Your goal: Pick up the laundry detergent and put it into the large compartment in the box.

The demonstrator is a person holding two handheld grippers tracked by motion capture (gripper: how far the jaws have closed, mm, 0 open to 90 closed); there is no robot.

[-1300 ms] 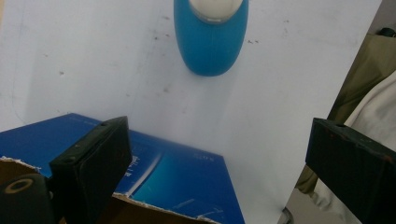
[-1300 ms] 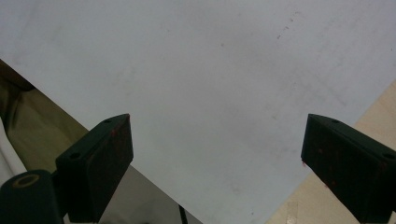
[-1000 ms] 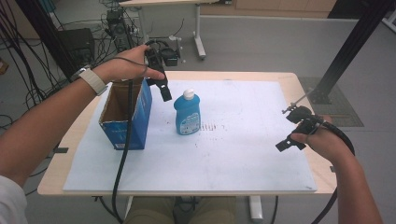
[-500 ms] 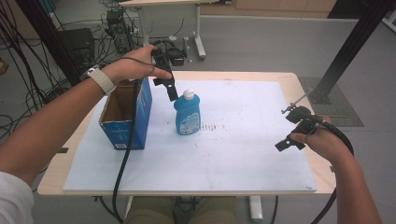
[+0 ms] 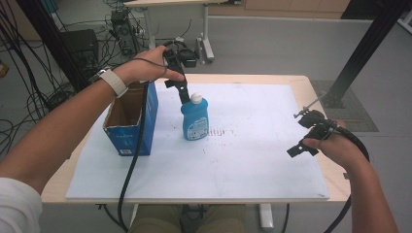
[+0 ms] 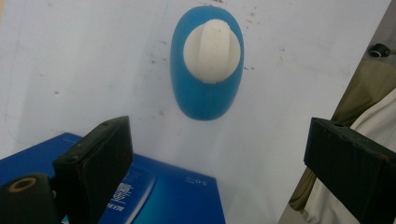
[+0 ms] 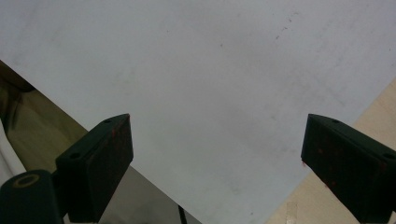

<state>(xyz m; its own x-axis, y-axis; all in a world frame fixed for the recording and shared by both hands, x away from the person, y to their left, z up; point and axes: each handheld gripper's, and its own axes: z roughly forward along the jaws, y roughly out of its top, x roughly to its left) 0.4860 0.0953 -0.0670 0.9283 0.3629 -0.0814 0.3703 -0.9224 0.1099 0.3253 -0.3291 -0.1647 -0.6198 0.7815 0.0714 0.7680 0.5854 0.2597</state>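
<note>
A blue bottle (image 5: 195,120) with a white cap (image 5: 196,98) stands upright on the white sheet (image 5: 243,155), just right of an open blue cardboard box (image 5: 131,121). My left gripper (image 5: 183,94) hangs open right above and behind the cap, pointing down. From the left gripper view I look straight down on the bottle (image 6: 207,70) and its cap (image 6: 212,50), with the box's blue side (image 6: 154,196) below between my wide-apart jaws. My right gripper (image 5: 302,148) stands open near the table's right edge, over bare sheet (image 7: 210,84).
The wooden table's edge (image 5: 318,97) shows beyond the sheet at the right. Cables trail from both grippers. Behind the table are a desk's legs (image 5: 204,39), equipment and a black post (image 5: 359,53). The person's lap (image 7: 18,121) lies below the front edge.
My left gripper has moved right from above the box to just above the bottle's cap. The right gripper has stayed in place.
</note>
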